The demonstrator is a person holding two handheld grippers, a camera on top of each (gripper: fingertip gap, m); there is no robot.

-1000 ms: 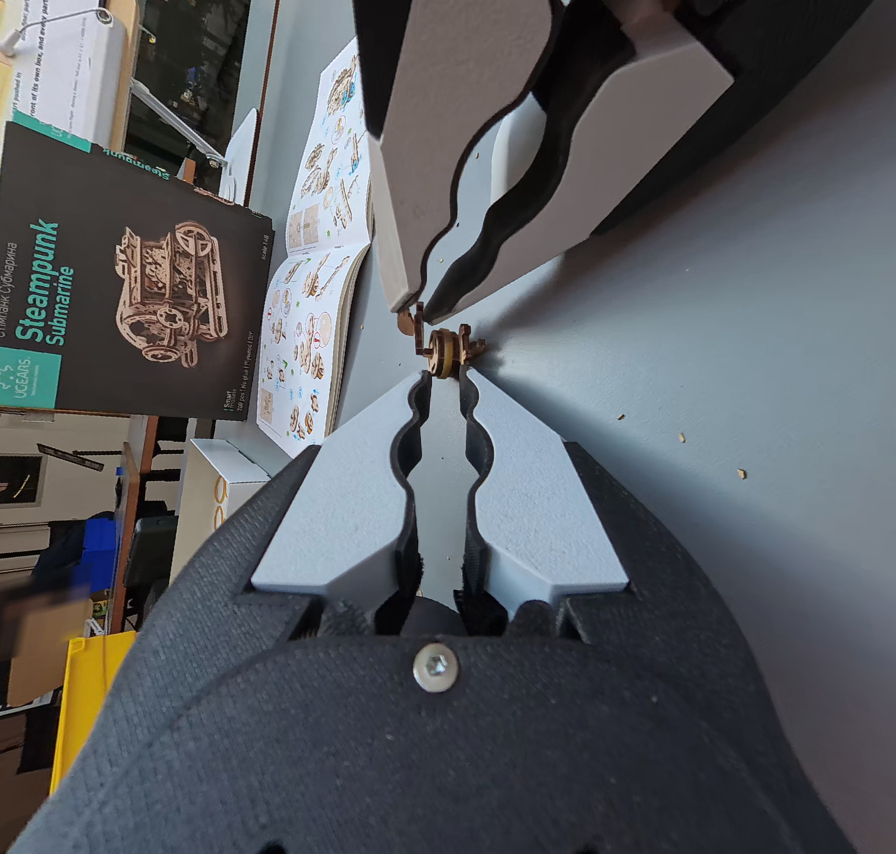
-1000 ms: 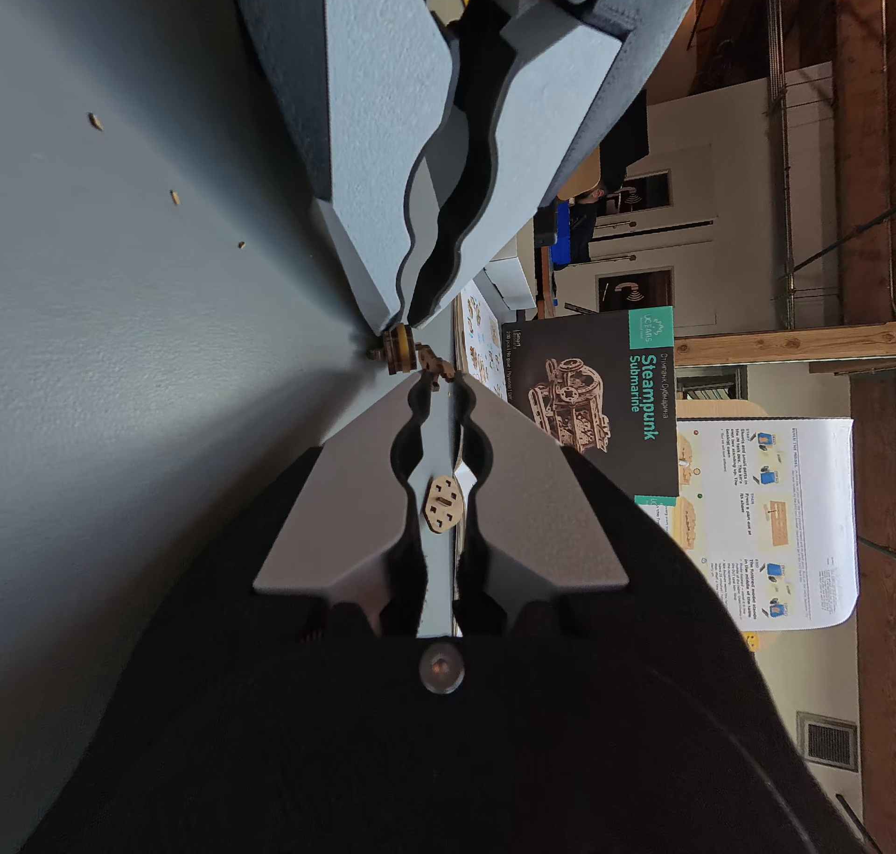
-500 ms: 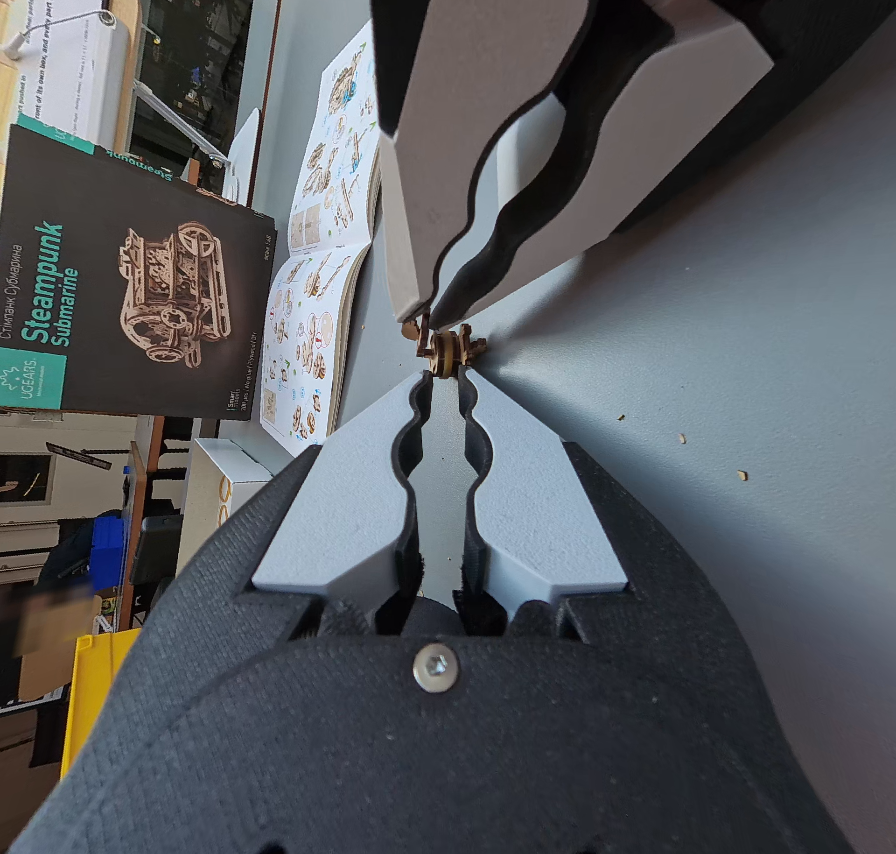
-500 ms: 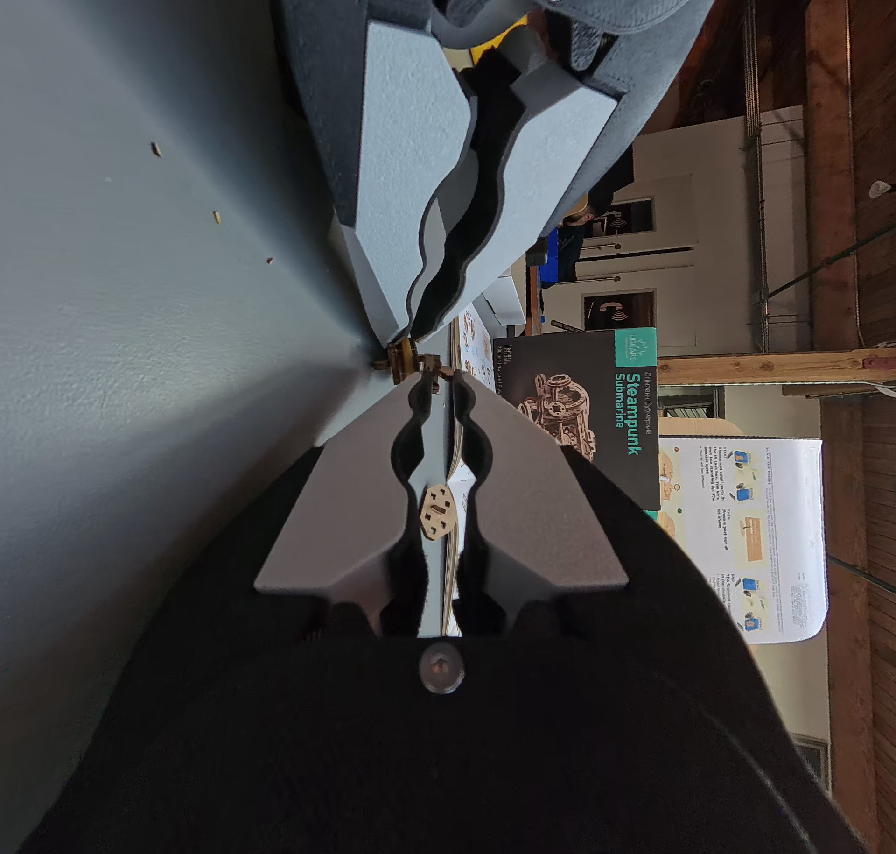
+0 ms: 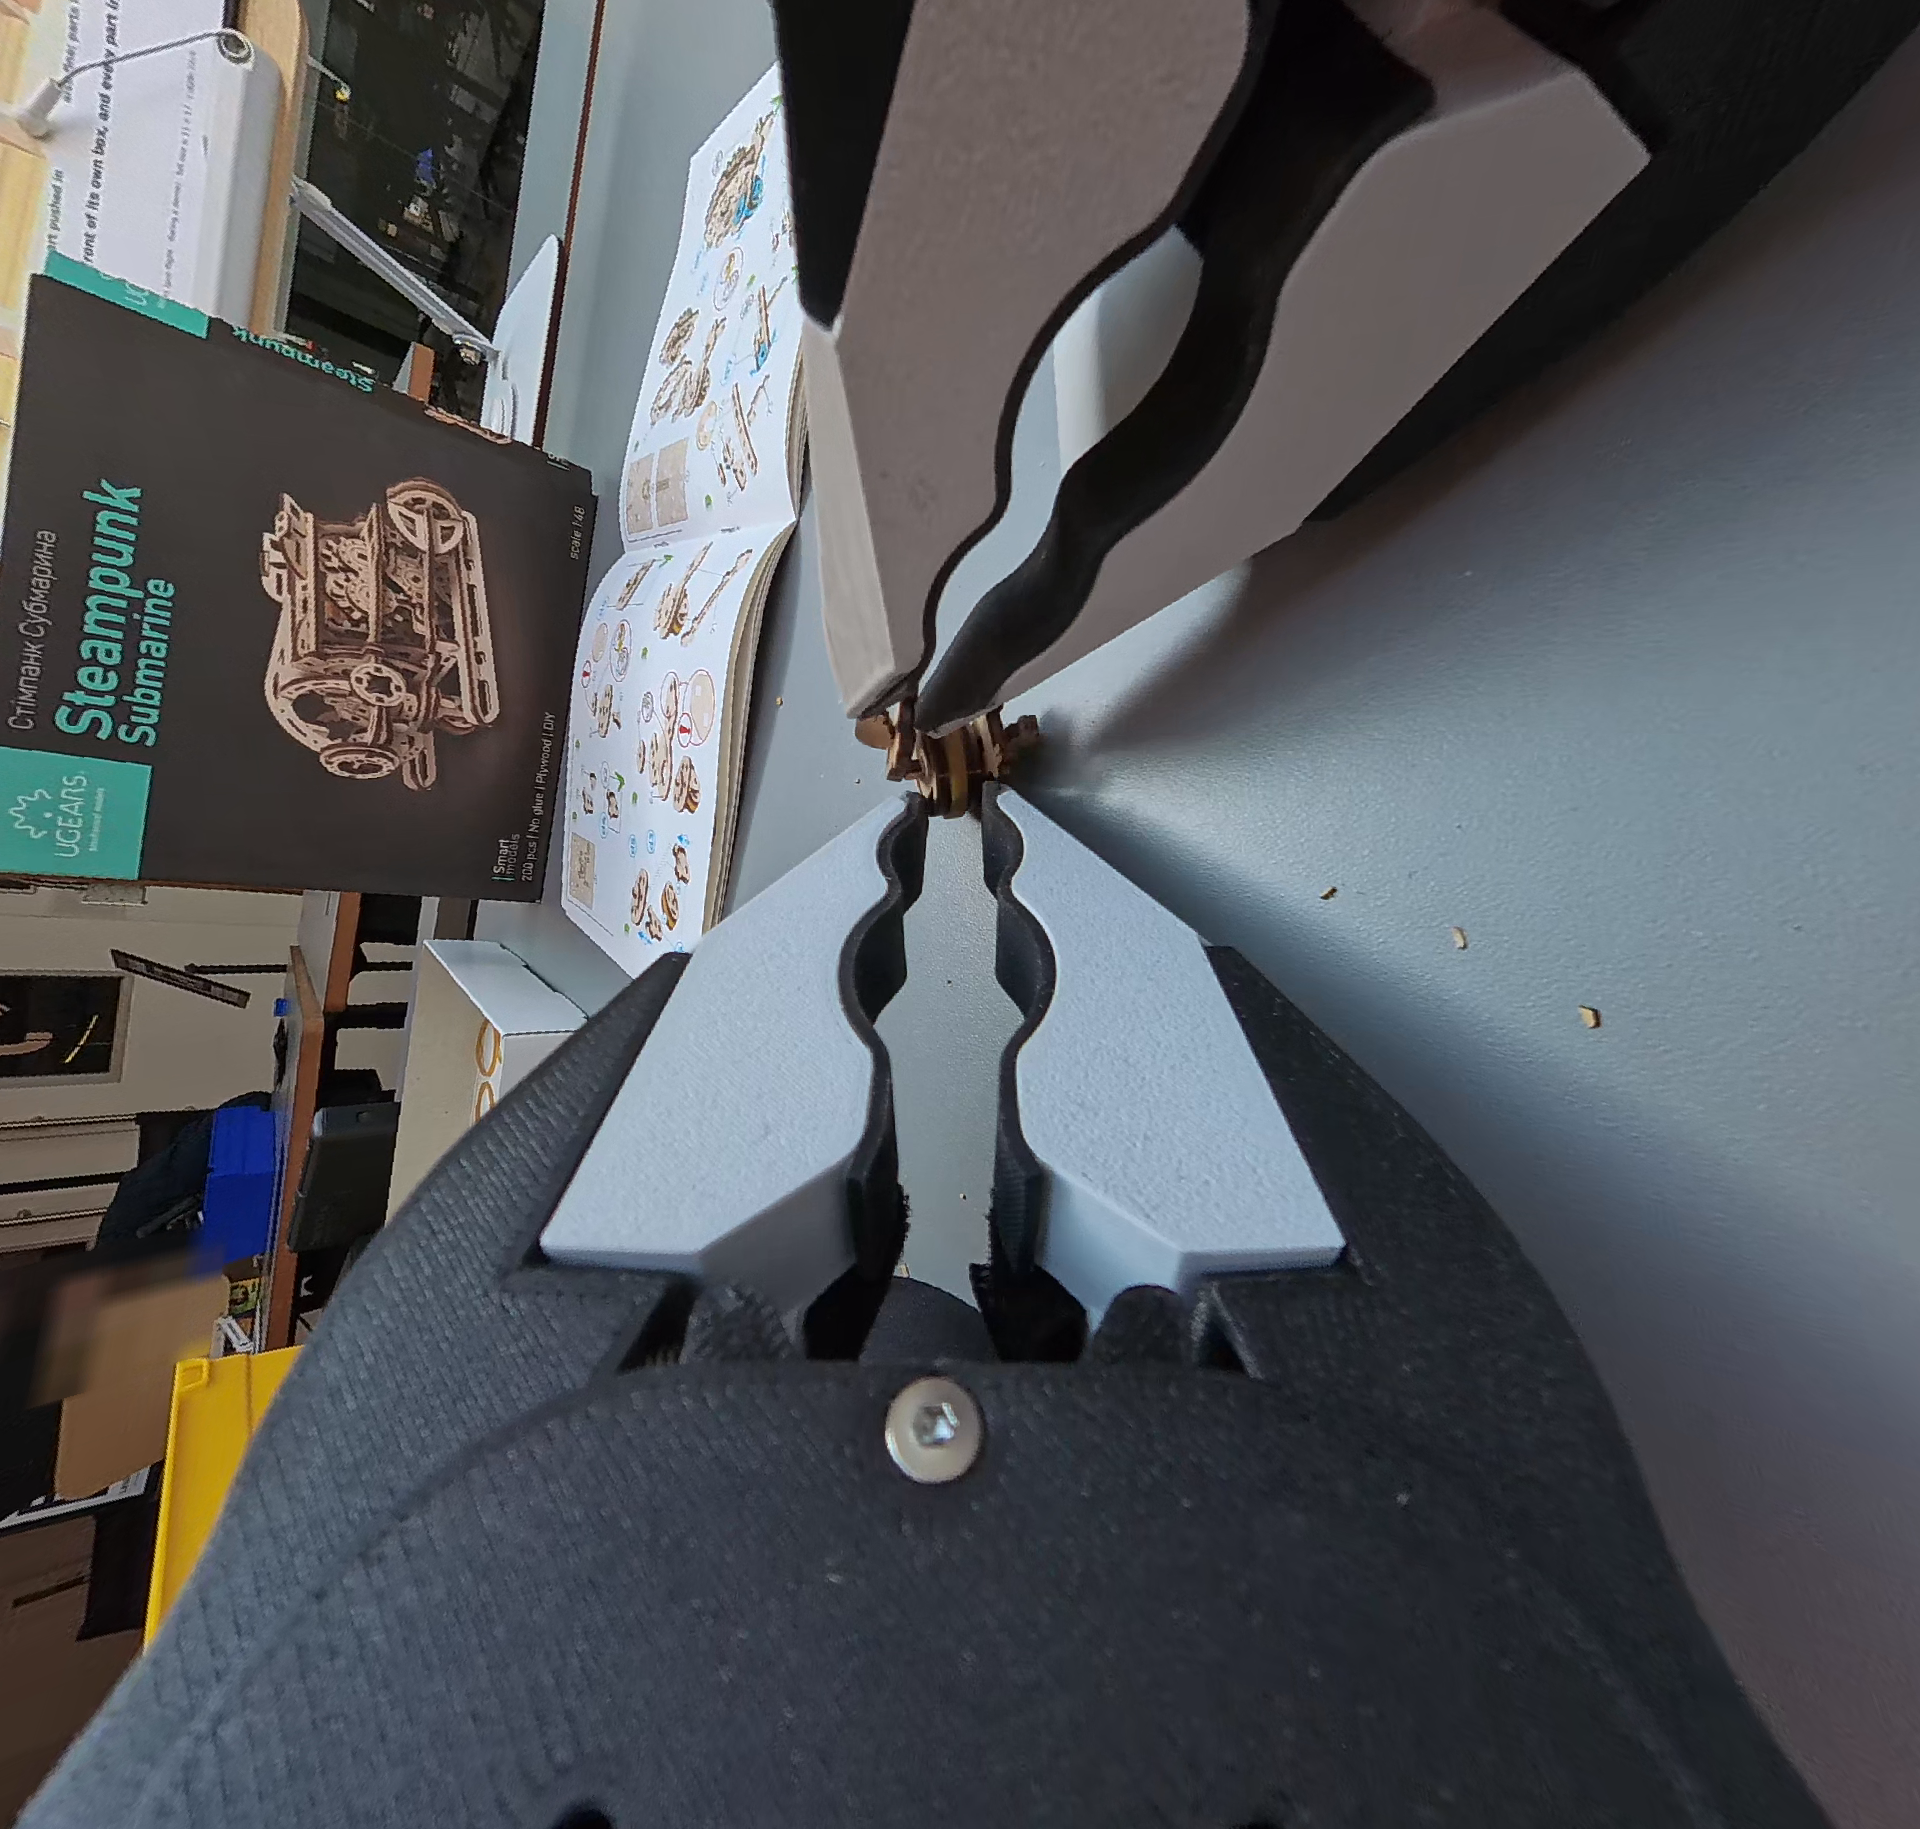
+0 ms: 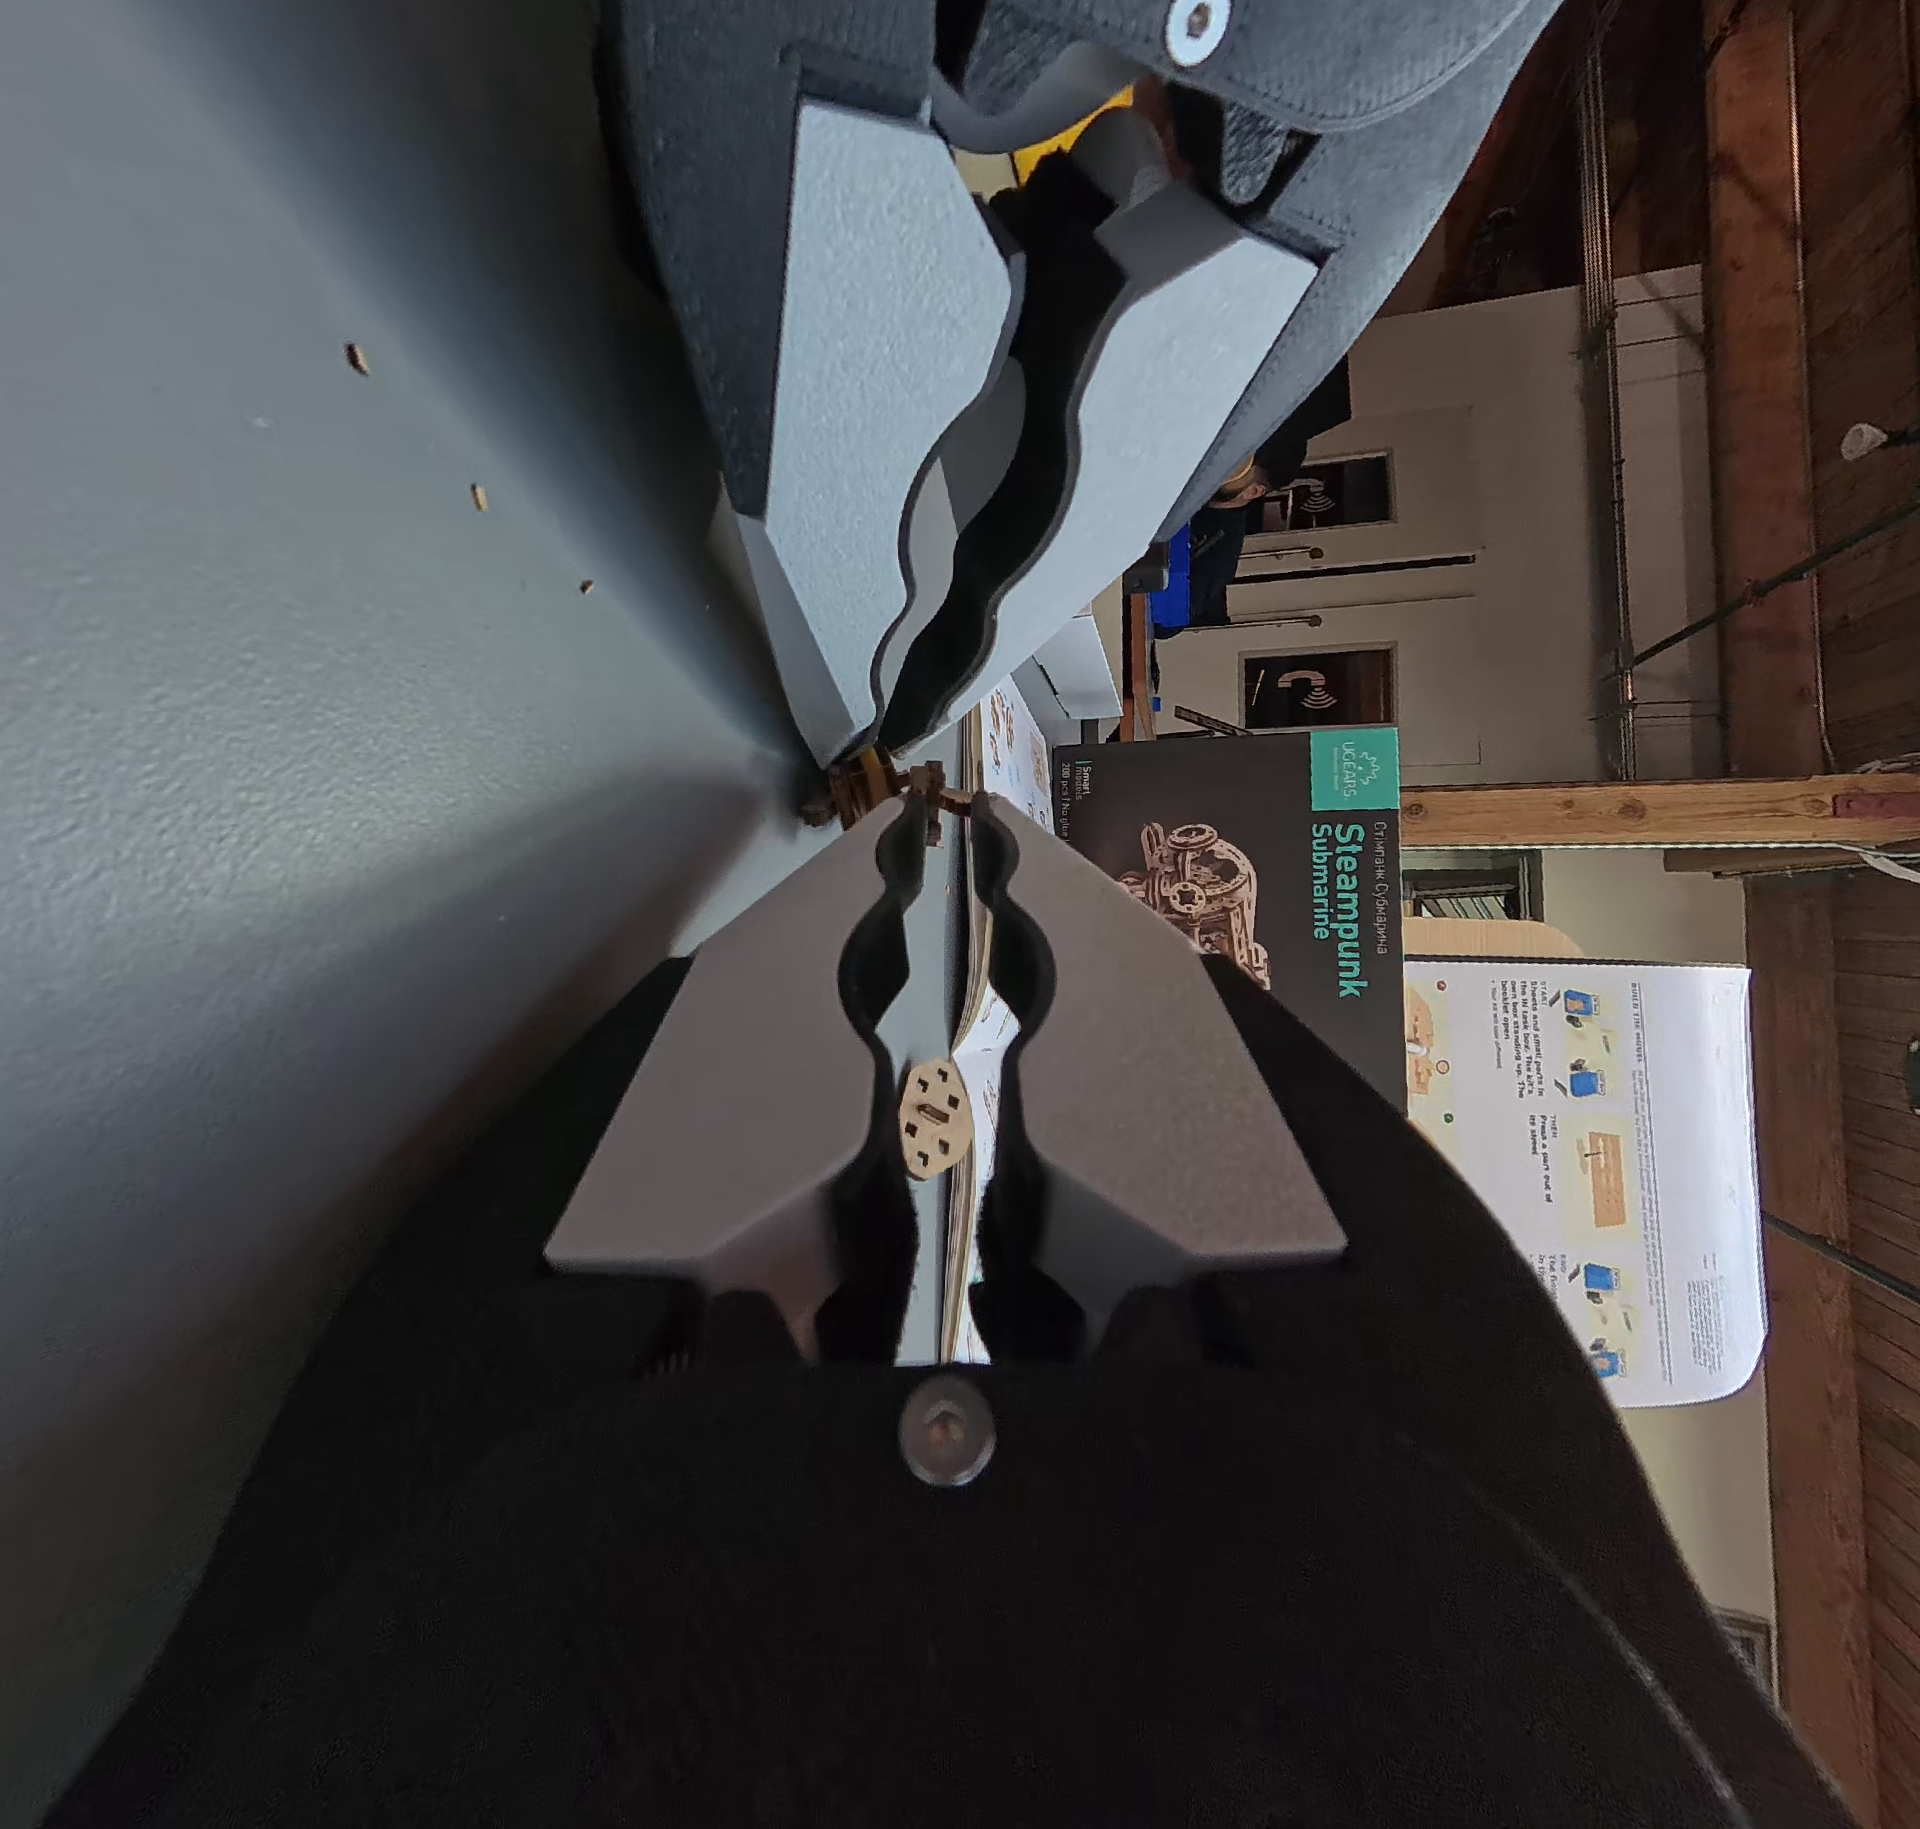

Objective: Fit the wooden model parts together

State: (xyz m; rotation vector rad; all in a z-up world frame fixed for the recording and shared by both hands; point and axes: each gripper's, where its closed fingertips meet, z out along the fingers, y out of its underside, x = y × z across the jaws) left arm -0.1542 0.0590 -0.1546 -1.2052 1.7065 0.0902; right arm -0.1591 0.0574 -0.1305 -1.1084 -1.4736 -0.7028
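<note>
My left gripper [image 5: 951, 805] is shut on a small wooden disc assembly [image 5: 954, 766] and holds it just above the grey table [image 5: 1558, 740]. My right gripper [image 6: 943, 809] is shut on a small wooden cross-shaped part [image 6: 932, 790]. The two grippers meet tip to tip, and the part touches the assembly's side. In the left wrist view the right gripper [image 5: 916, 711] comes down from the top with its part [image 5: 891, 740]. In the right wrist view the left gripper [image 6: 871, 740] comes from above with the assembly [image 6: 854, 790]. A loose oval wooden disc [image 6: 935, 1119] lies on the table.
A black and teal kit box [image 5: 291, 616] stands at the table's far side, with an open instruction booklet [image 5: 686, 574] lying beside it. A white box [image 5: 468, 1041] and a yellow bin [image 5: 208, 1447] are beyond. Small wood crumbs [image 5: 1460, 938] dot the table. The tips of both grippers are at nearly the same place.
The two grippers have closed the gap between them. The right gripper's part now touches the assembly in the left gripper. Both stay shut.
</note>
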